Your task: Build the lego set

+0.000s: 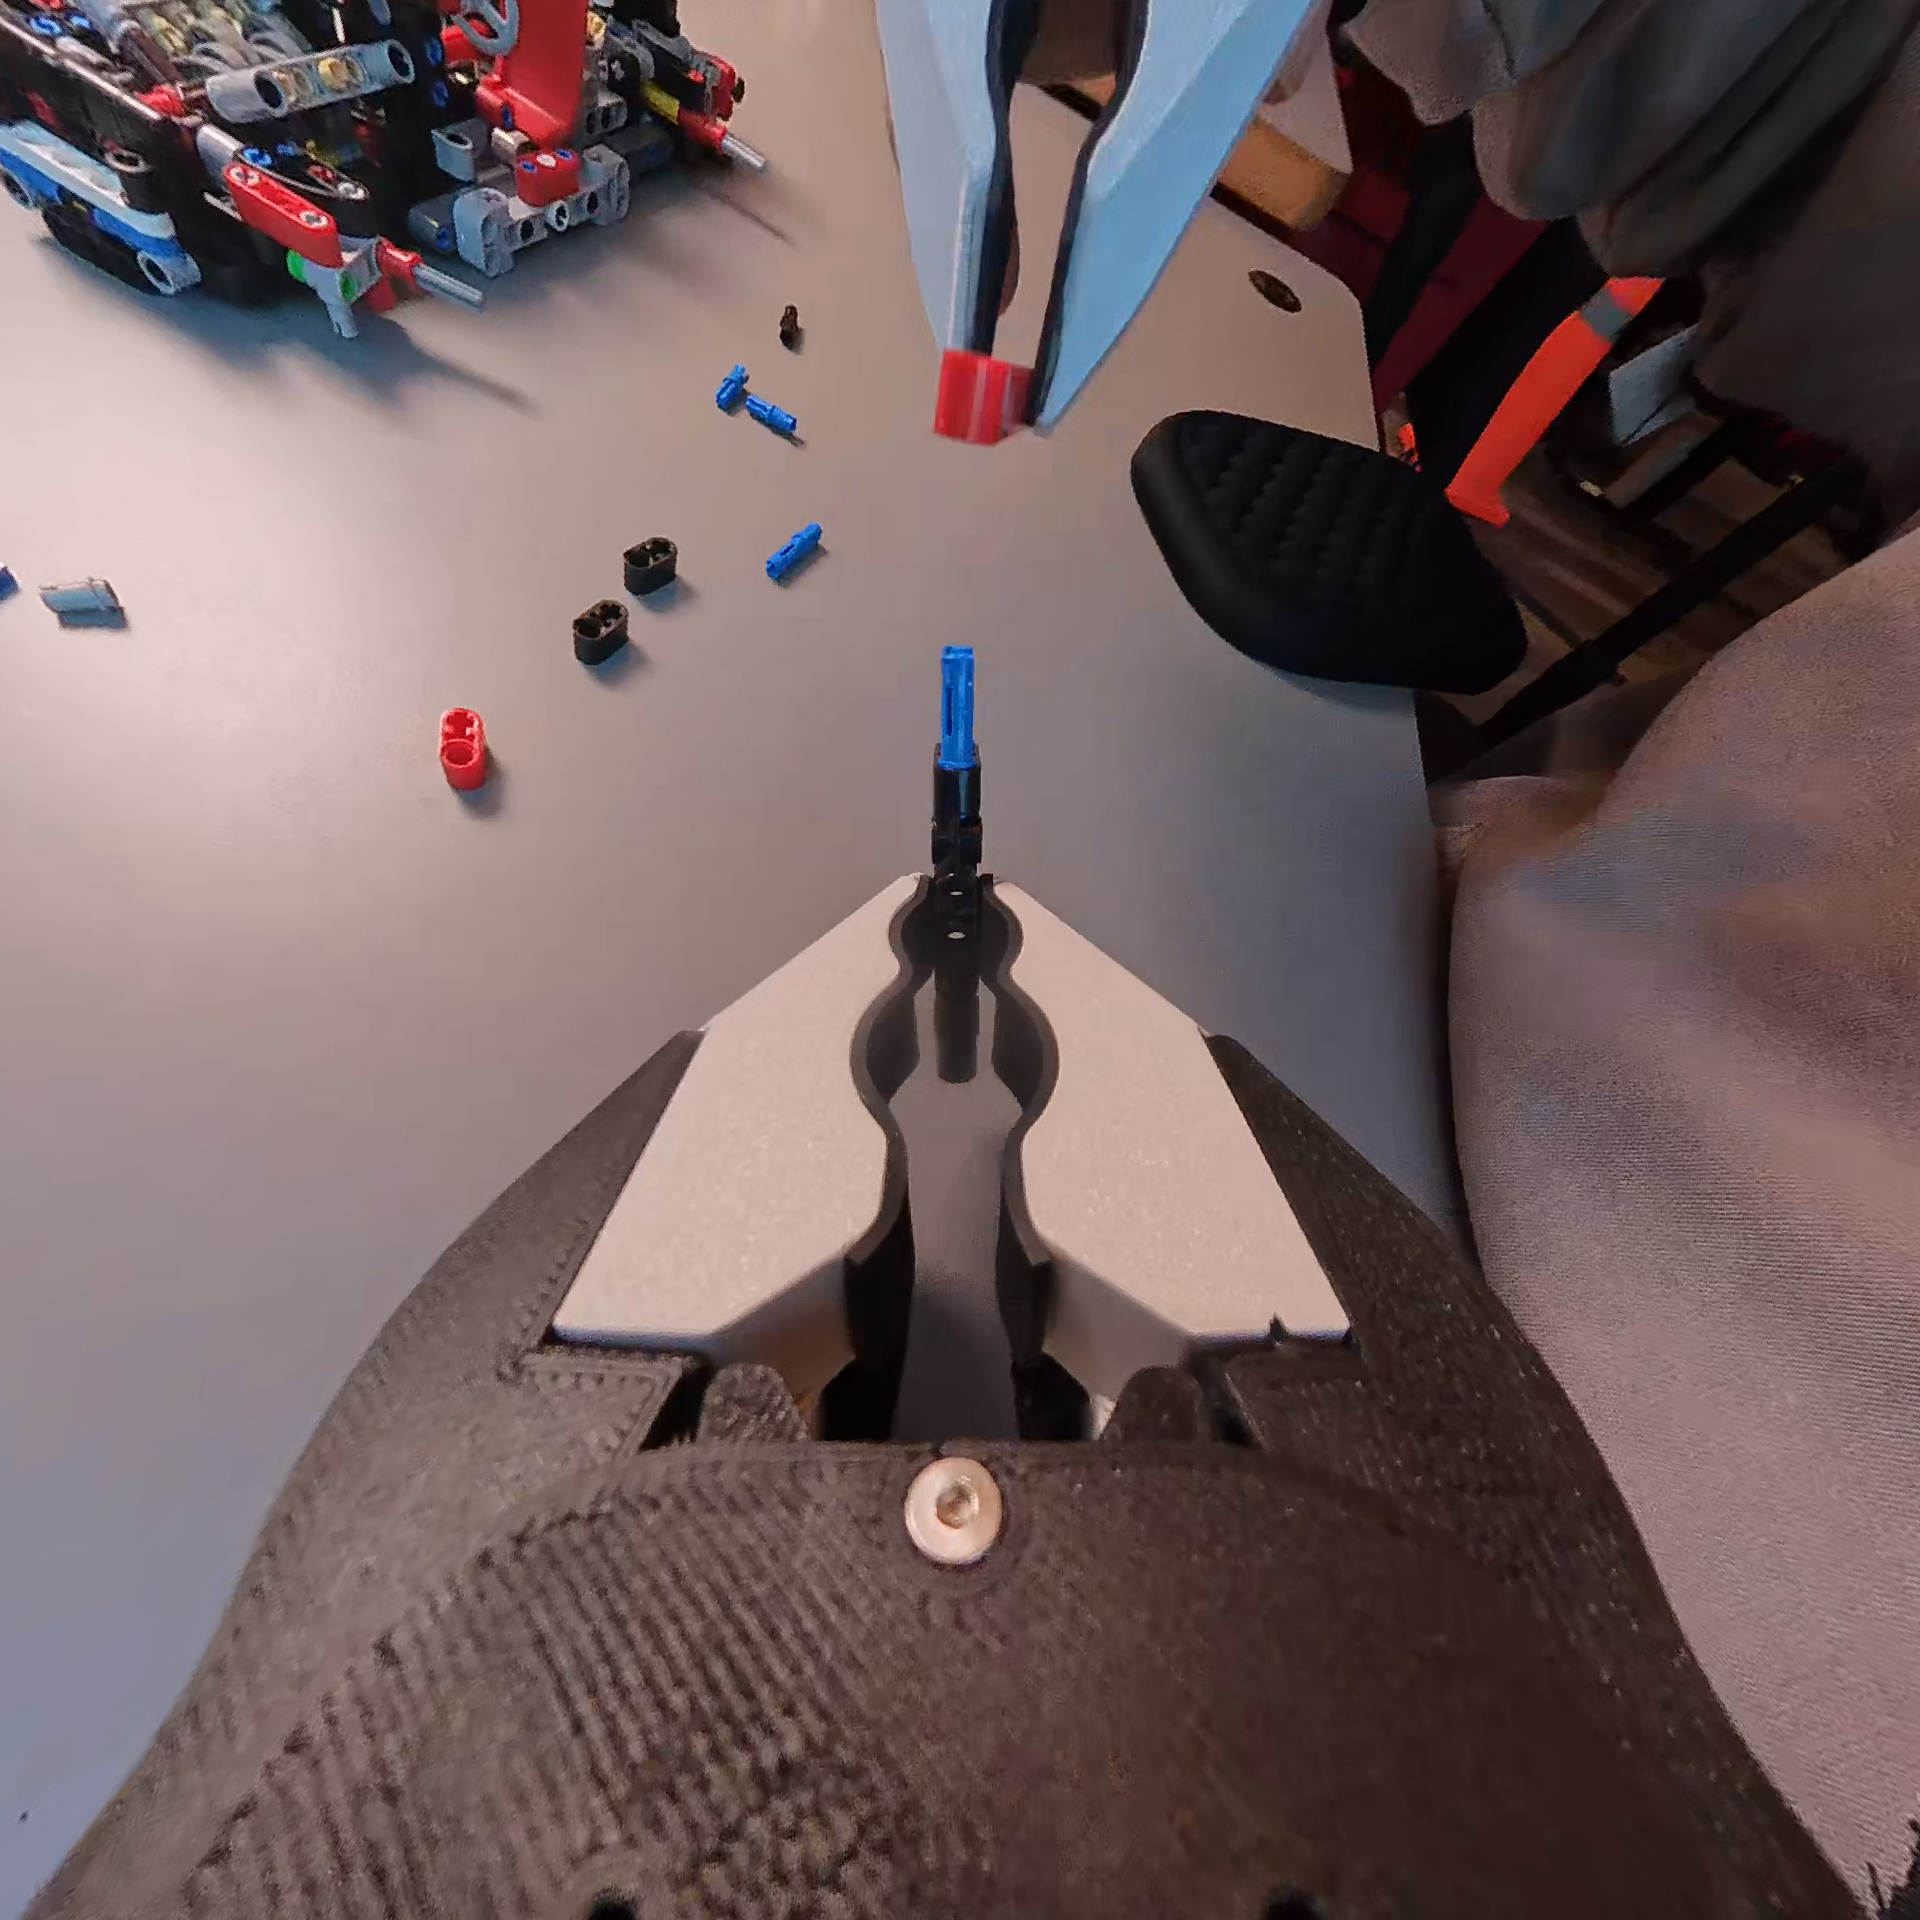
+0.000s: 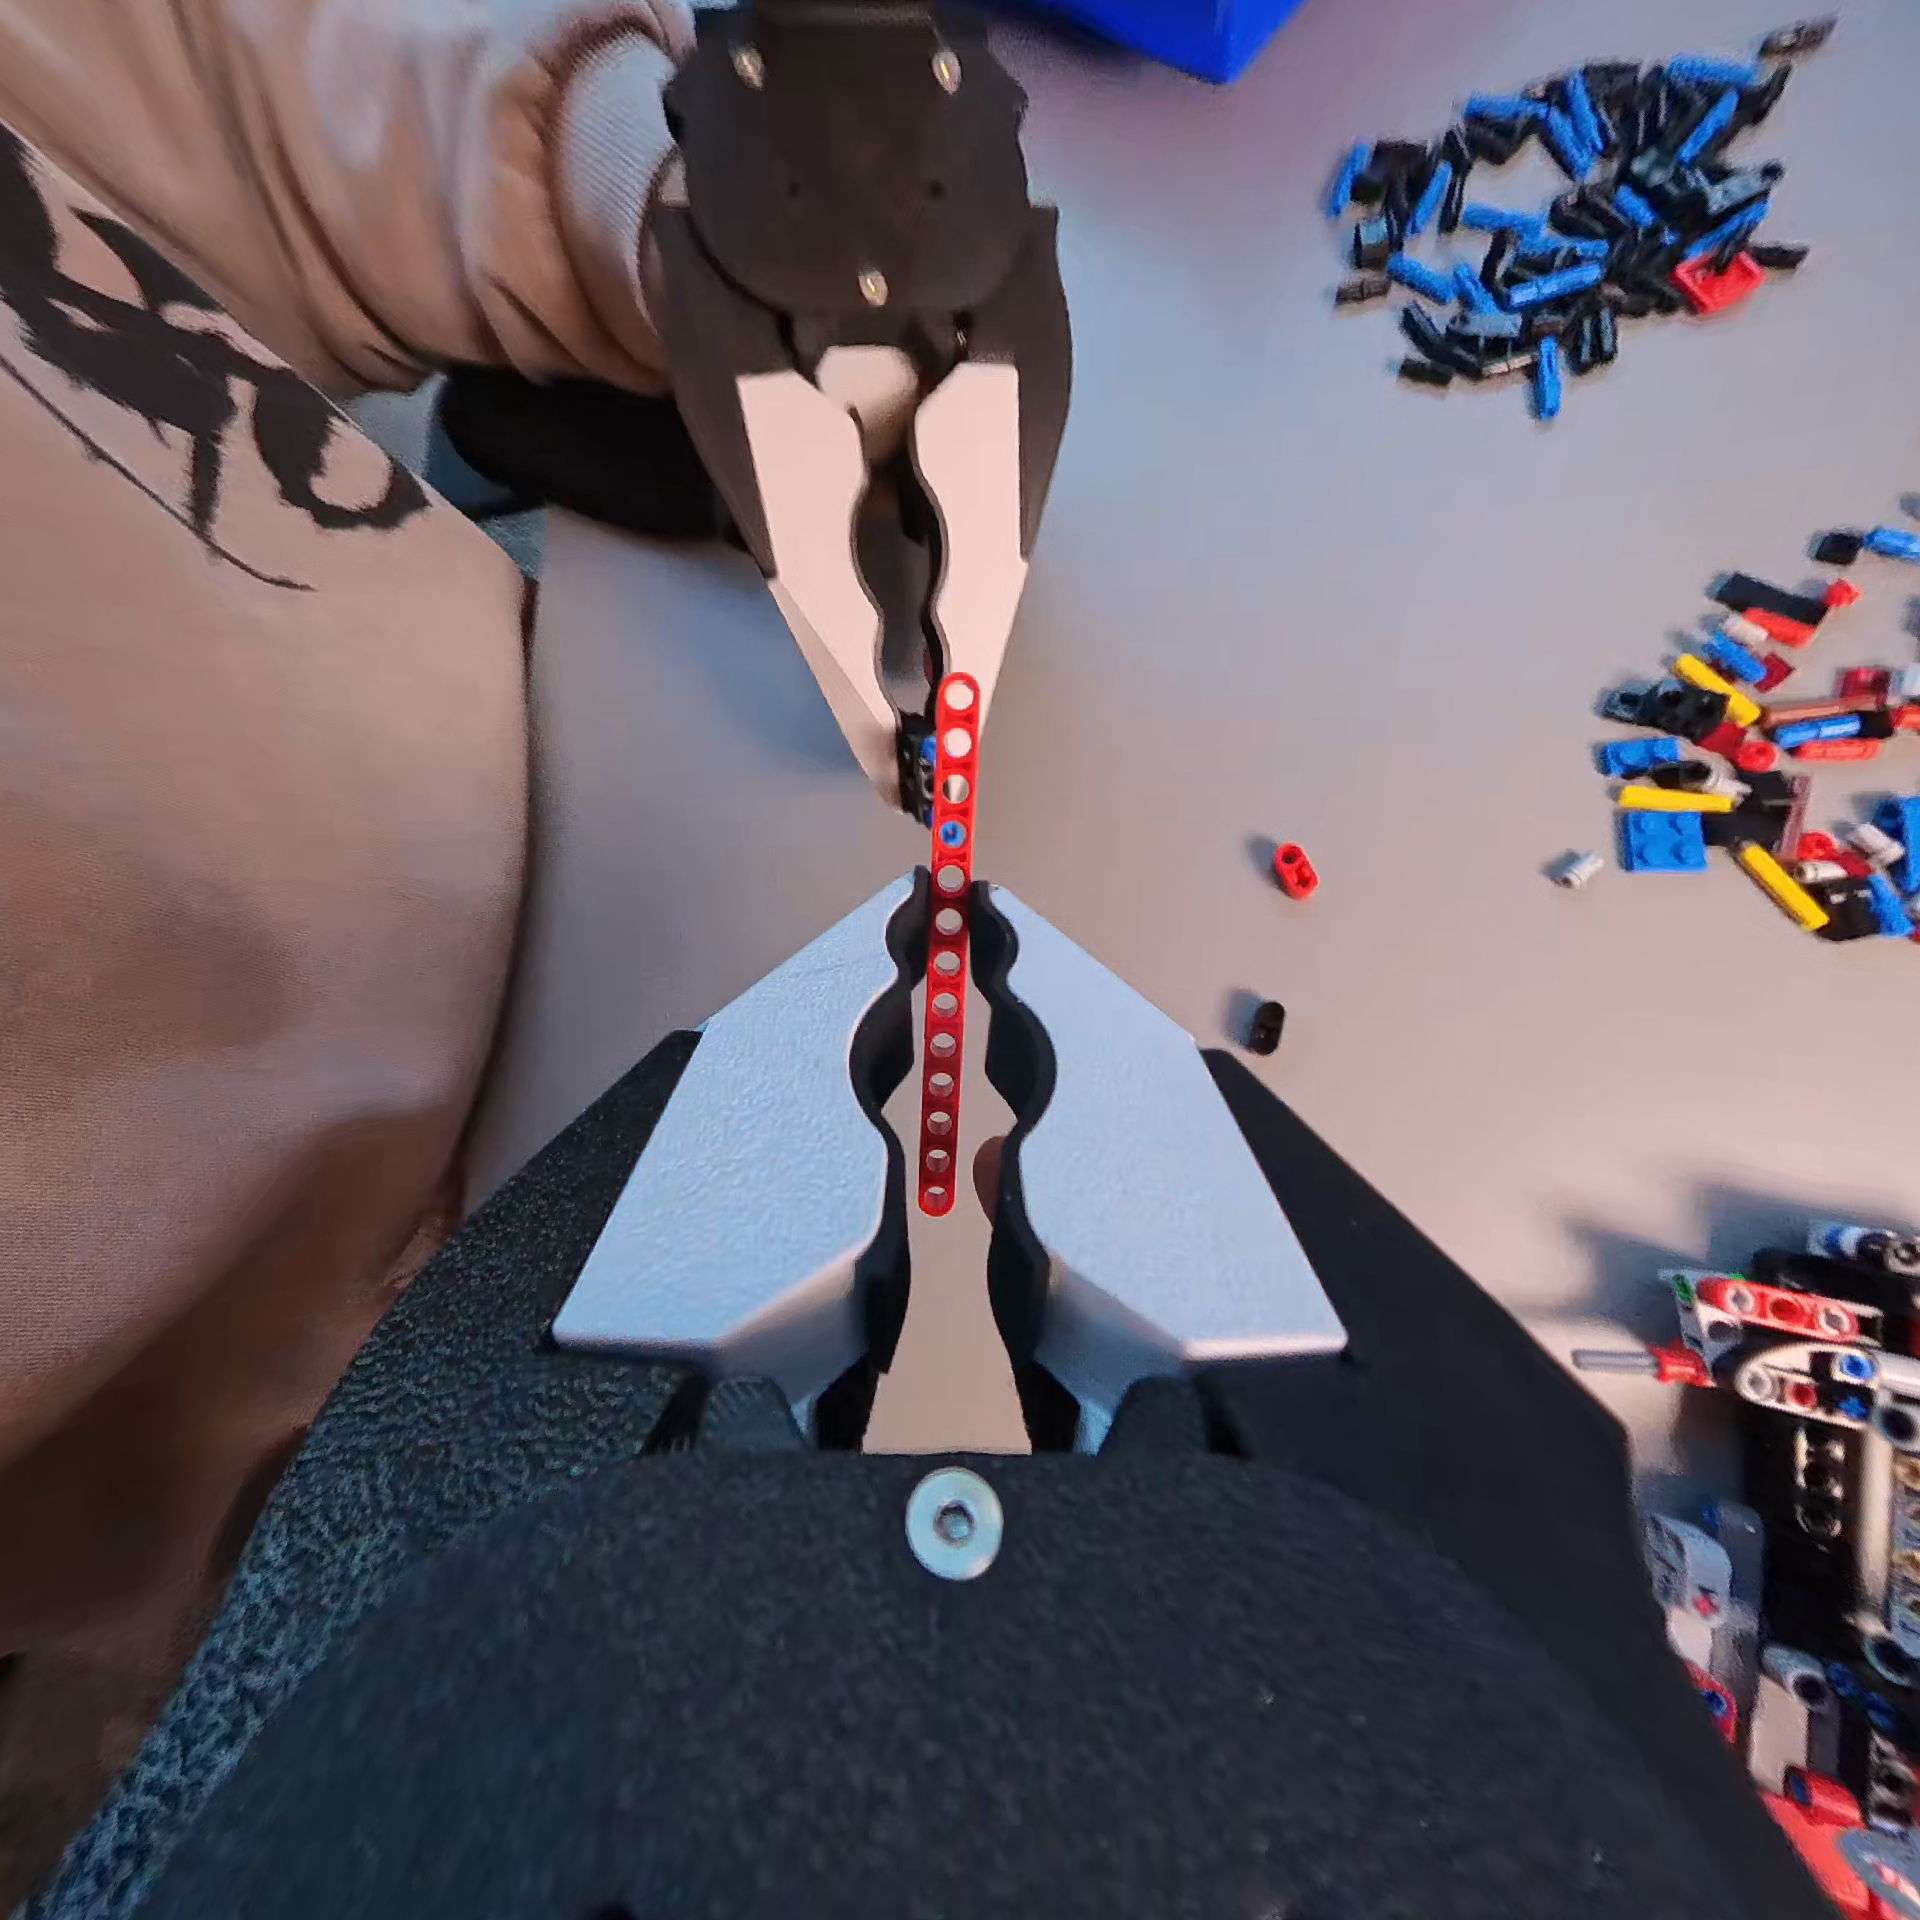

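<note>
My left gripper [image 1: 956, 883] is shut on a black connector [image 1: 956, 821] with a blue pin [image 1: 957, 696] sticking out ahead of it. My right gripper [image 2: 951, 883] is shut on a long red beam [image 2: 948, 997] with several holes, held on edge; one hole shows blue [image 2: 949, 833]. In the right wrist view the left gripper [image 2: 928, 774] points at me, its black connector [image 2: 914, 774] just left of the beam's far end. In the left wrist view the right gripper [image 1: 1003, 400] hangs at the top with the beam's end [image 1: 977, 400], clear of the pin.
The part-built model [image 1: 312, 156] stands at the far left, also in the right wrist view [image 2: 1818, 1455]. Loose pins and connectors [image 1: 601, 631] lie on the grey table [image 1: 312, 987]. Piles of pieces [image 2: 1558, 229] [image 2: 1787, 748]. A black armrest [image 1: 1320, 551] is off the table's edge. A person's sleeve [image 2: 208, 831]. Left tips to right tips: about 7 cm. The part-built model [image 1: 312, 156] sits 20 cm or so from the ends of my right fingers. Seen from the right wrist view [image 2: 1817, 1402] as well.
</note>
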`<state>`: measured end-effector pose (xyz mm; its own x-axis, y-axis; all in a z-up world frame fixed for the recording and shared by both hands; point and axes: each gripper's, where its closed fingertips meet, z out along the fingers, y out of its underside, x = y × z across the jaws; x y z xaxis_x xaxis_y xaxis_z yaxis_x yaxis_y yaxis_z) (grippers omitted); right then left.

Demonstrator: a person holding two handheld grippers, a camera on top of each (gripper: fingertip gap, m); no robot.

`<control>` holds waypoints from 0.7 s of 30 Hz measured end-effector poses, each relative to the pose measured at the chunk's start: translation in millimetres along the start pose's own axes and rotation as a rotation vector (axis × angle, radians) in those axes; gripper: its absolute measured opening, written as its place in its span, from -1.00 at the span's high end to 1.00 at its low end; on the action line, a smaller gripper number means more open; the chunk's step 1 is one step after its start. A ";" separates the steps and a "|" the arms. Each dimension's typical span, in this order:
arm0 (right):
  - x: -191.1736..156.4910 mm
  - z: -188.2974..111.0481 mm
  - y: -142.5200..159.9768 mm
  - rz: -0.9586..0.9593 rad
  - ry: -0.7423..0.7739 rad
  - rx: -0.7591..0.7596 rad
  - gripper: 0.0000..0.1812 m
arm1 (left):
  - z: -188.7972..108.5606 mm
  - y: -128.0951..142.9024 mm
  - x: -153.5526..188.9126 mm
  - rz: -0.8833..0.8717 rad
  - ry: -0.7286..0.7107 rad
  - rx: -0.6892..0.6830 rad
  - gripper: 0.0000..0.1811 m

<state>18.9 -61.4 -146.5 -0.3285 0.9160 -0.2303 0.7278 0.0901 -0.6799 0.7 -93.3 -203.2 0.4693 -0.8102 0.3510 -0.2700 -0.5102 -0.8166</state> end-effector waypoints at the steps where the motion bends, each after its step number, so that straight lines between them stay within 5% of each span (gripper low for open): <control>1: -3.6 -0.9 -3.4 0.001 -0.017 0.008 0.95 | -0.1 -1.6 1.6 0.000 0.009 0.007 0.94; 21: -10.2 27.8 25.5 0.098 -0.111 -0.016 0.95 | 3.6 11.0 5.2 -0.024 0.038 -0.060 0.94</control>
<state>24.0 -79.4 -180.8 -0.3194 0.8718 -0.3715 0.7686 0.0090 -0.6396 3.3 -102.1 -212.0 0.4444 -0.8072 0.3885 -0.3092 -0.5453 -0.7792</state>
